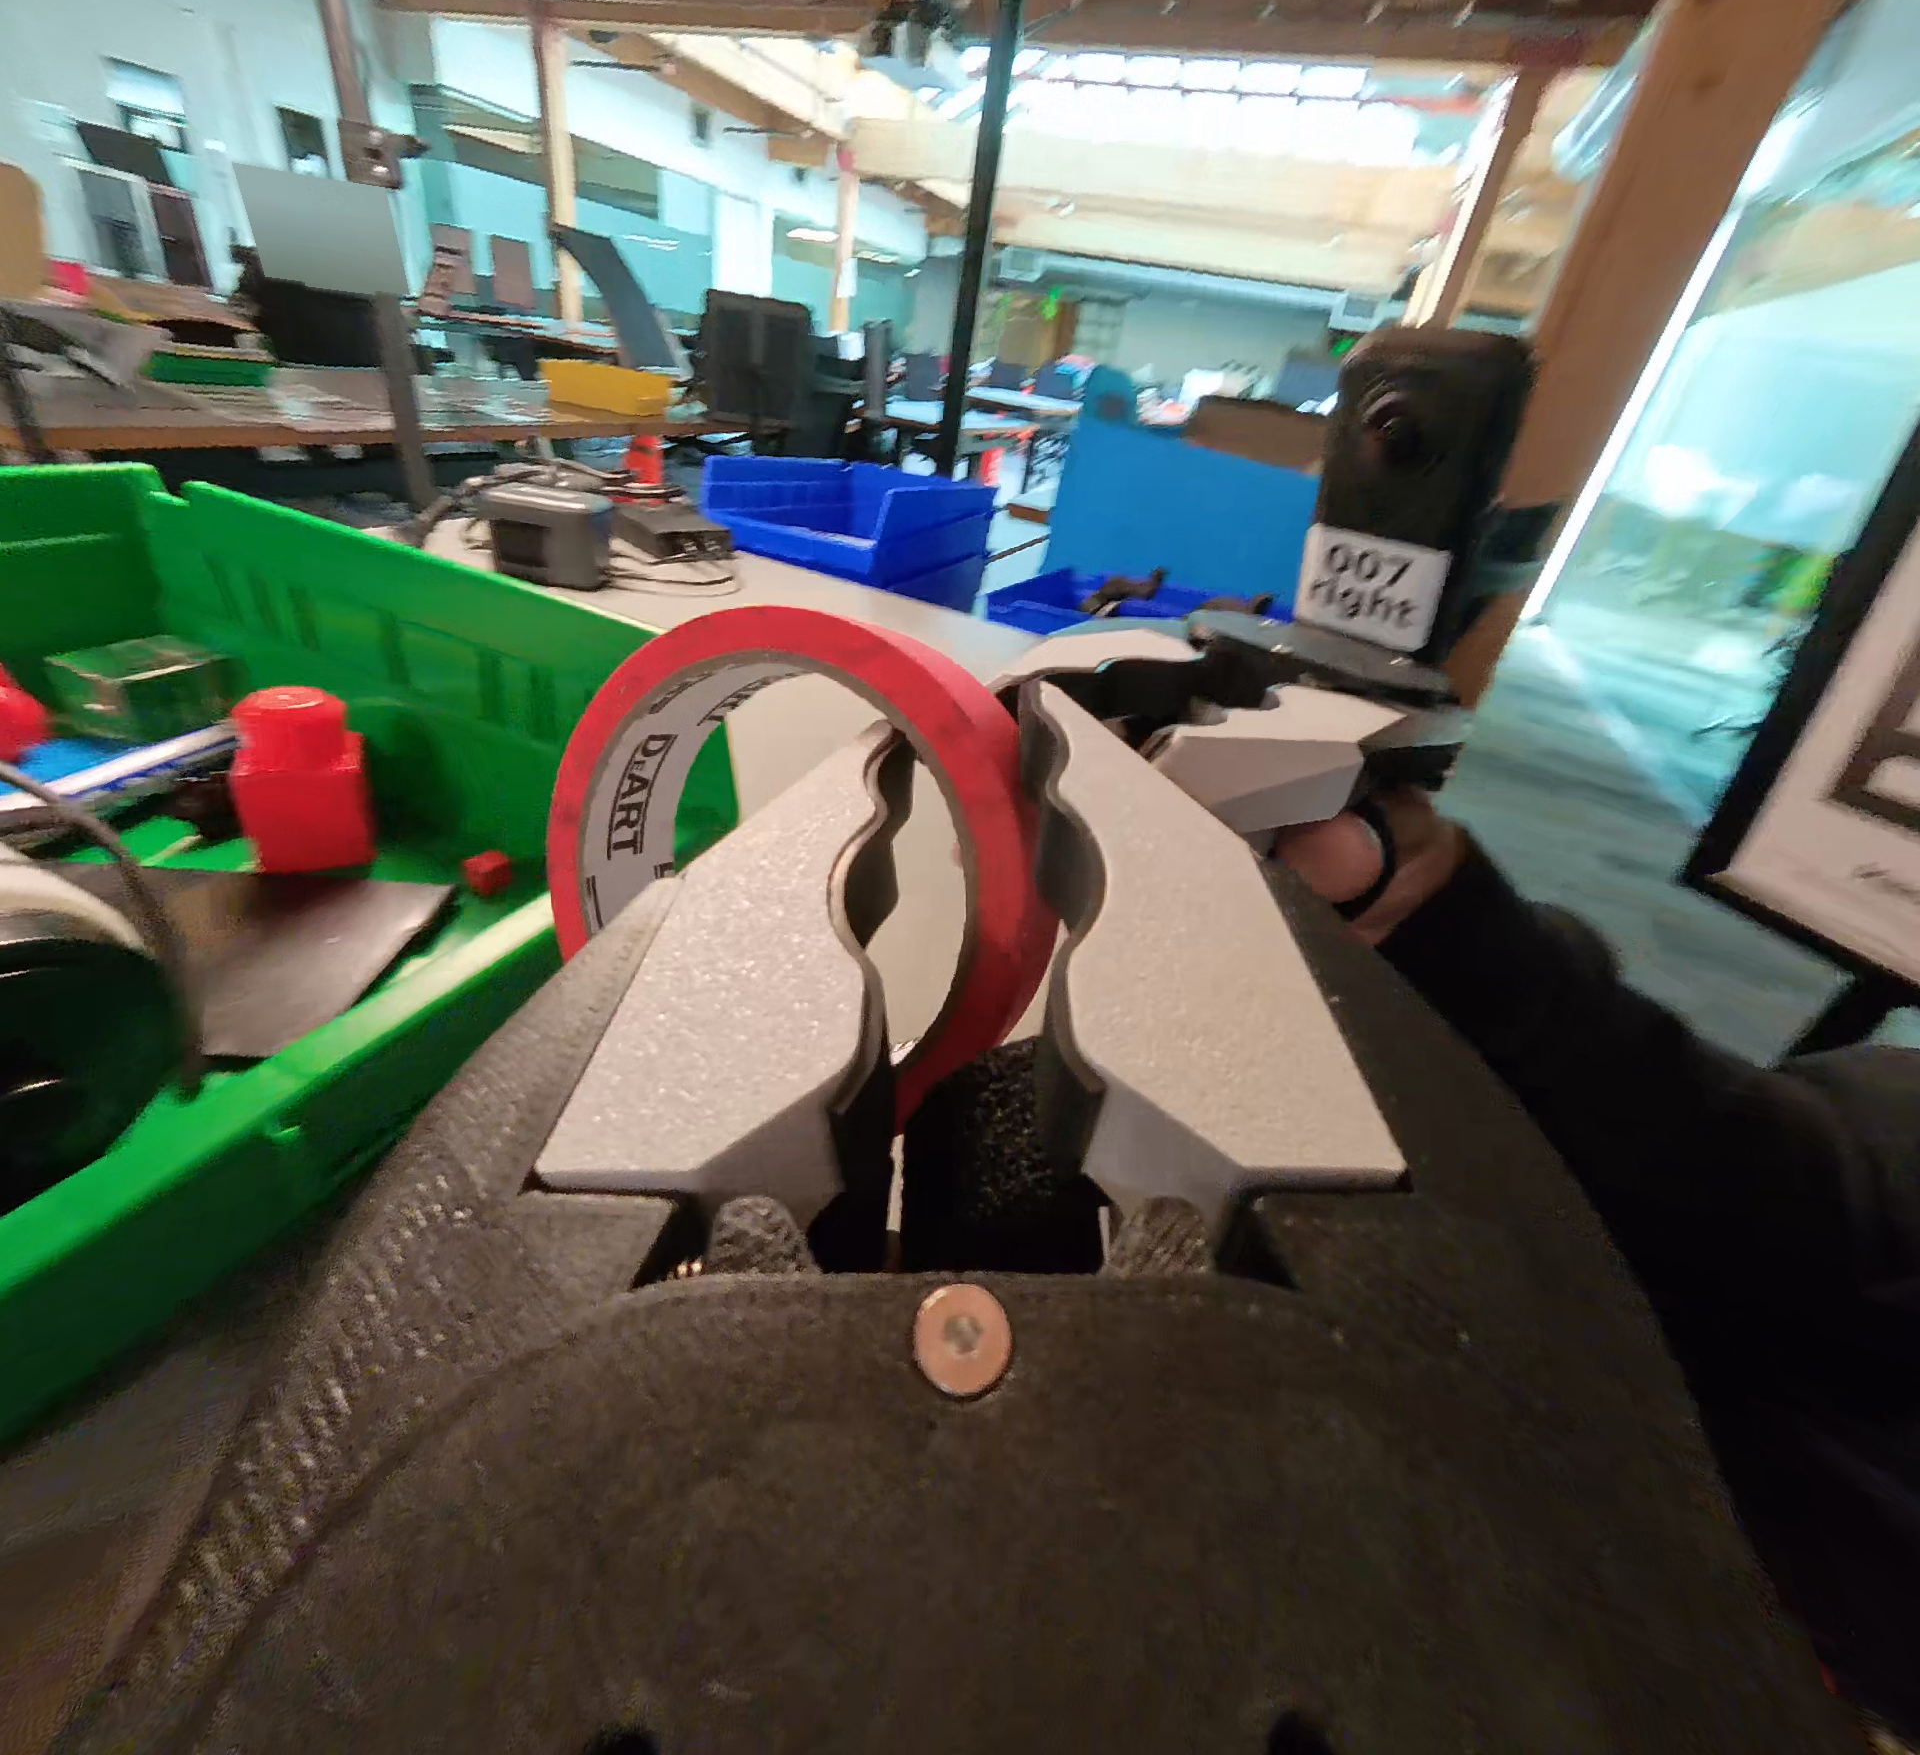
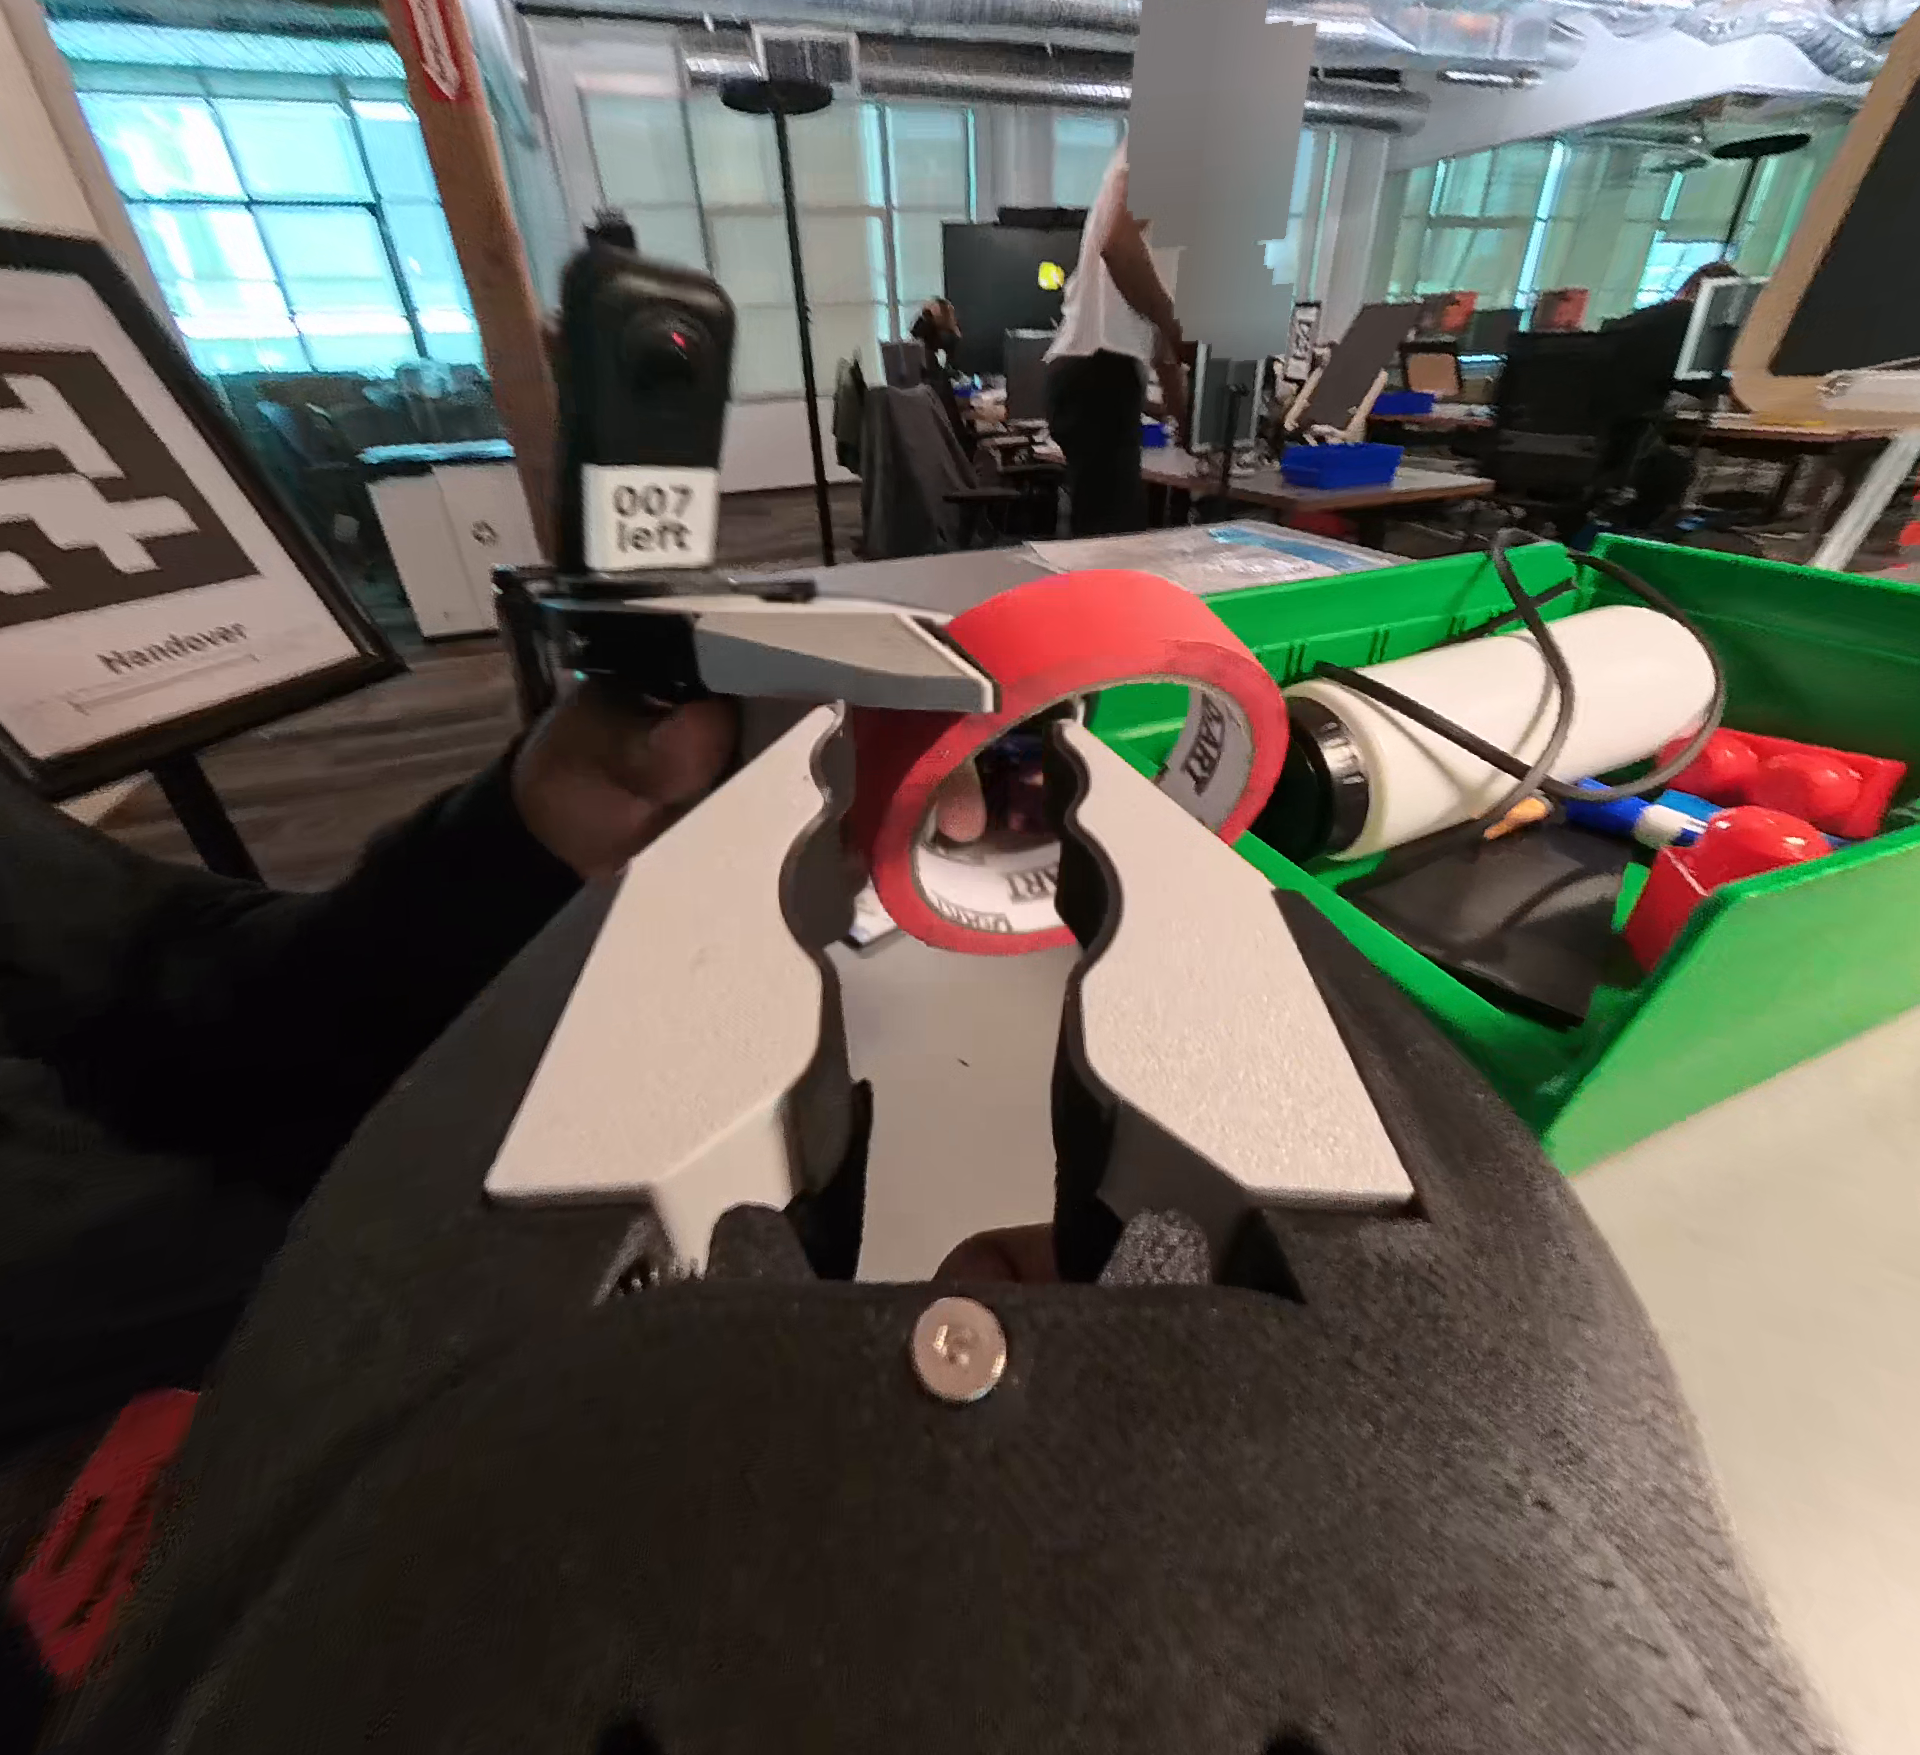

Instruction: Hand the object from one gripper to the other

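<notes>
Two grippers meet on one roll of red tape [image 1: 810, 832], which sits in mid-air above the grey table [image 1: 852, 593], just beside the green plastic bin [image 1: 343, 625]. My left gripper [image 1: 961, 749] has its grainy grey fingers, with their wavy black inner edges, pinched on the roll's wall: one finger passes inside the ring, the other presses the red outer face. From the right wrist view I see the roll [image 2: 1081, 749] as a smooth red band around a pale cardboard core. My right gripper [image 2: 951, 749] straddles the near side of the ring, one finger inside the hole and one outside it; its jaws stand apart with a clear gap at the base, and I cannot tell whether they touch the tape at all. The left gripper [image 2: 966, 677] reaches in from the side there, a flat grey wedge lying against the top of the roll. In the bin lie a white cylinder [image 2: 1496, 729] looped by a black cable, glossy red blocks [image 2: 1766, 832] and a dark flat sheet [image 2: 1496, 916].
</notes>
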{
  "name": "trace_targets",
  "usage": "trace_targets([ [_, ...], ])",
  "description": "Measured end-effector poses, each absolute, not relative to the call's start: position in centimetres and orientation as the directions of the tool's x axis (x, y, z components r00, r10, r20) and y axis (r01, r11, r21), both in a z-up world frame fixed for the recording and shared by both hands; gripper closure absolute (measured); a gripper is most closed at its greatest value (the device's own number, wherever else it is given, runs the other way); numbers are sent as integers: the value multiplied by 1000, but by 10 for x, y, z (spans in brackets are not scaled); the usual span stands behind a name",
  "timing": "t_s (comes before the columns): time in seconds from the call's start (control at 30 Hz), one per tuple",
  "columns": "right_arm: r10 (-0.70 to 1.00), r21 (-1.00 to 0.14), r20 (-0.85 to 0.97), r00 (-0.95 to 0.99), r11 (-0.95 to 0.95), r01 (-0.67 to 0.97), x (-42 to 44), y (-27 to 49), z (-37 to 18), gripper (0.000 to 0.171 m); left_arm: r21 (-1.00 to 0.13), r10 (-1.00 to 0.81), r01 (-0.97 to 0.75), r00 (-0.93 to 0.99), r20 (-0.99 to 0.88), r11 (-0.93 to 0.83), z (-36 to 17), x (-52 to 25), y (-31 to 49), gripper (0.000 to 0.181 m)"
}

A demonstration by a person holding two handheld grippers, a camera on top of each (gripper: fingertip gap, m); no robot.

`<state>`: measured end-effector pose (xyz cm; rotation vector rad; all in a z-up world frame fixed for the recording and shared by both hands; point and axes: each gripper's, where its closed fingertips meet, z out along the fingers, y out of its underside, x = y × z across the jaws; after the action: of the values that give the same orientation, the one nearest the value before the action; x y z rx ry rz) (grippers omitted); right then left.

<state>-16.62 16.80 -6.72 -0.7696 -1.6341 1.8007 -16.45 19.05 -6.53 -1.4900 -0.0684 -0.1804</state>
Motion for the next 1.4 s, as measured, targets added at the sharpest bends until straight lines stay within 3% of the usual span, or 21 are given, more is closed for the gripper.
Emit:
trace_targets([
  [0.2, 559, -942, -221, -799, -334, 27, -145, 168, -43, 140, -944, -297, 303, 920, 255, 130, -46, -144, 181, 159],
  [0.33, 450, -870, -345, -824, -483, 101, -141, 180, -31, 132, -952, -335, 272, 918, 214, 138, -44, -134, 179, 160],
  [0.53, 380, -830, -421, -824, -528, 181, -143, 180, -32, 130, -970, -365, 200, 921, 139, 136, -46, -120, 179, 153],
  [0.6, 389, -827, -432, -814, -530, 185, -146, 181, -33, 133, -980, -363, 170, 924, 122, 104, -53, -116, 182, 164],
  [0.67, 463, -858, -397, -792, -494, 140, -151, 183, -38, 147, -986, -362, 148, 926, 110, 80, -58, -113, 185, 165],
  [0.83, 599, -924, -238, -765, -382, -11, -150, 183, -36, 153, -978, -336, 188, 930, 149, 86, -56, -121, 186, 159],
  [0.93, 650, -946, -129, -749, -308, -104, -146, 180, -32, 156, -936, -372, 321, 894, 248, 147, -40, -131, 178, 150],
  [1.0, 662, -954, -81, -745, -267, -133, -144, 177, -33, 156, -881, -422, 439, 842, 335, 177, -30, -139, 171, 155],
  [1.03, 662, -958, -67, -746, -253, -138, -144, 175, -33, 156, -859, -447, 480, 817, 365, 177, -27, -141, 168, 147],
  [1.07, 662, -961, -54, -748, -237, -140, -144, 172, -35, 156, -843, -464, 508, 798, 385, 175, -26, -142, 167, 149],
  [1.4, 649, -972, 40, -760, -150, -179, -138, 158, -39, 156, -813, -511, 570, 737, 443, 117, -28, -138, 168, 151],
])
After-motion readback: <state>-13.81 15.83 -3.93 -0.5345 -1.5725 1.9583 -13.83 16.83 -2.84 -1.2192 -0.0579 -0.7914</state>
